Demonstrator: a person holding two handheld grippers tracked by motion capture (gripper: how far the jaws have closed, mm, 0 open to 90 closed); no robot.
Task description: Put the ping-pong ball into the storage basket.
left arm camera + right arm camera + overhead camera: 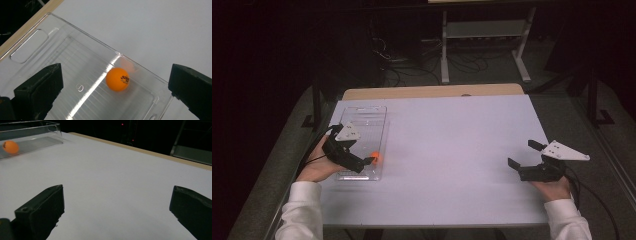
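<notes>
White table (452, 150) with a wooden strip along its far edge, set in a dark room; a white metal stand (484, 30) and loose cables sit on the floor behind. 1 orange ball (117, 79) lies inside the clear tray (75, 50) at table left, against its right wall. Left gripper (364, 161) hovers over the tray, jaws wide apart with the ball between and untouched; right gripper (524, 155) sits at table right, jaws apart, holding nothing.

tray walls (140, 67) ringing ball (117, 79), tabletop (452, 135) open
</notes>
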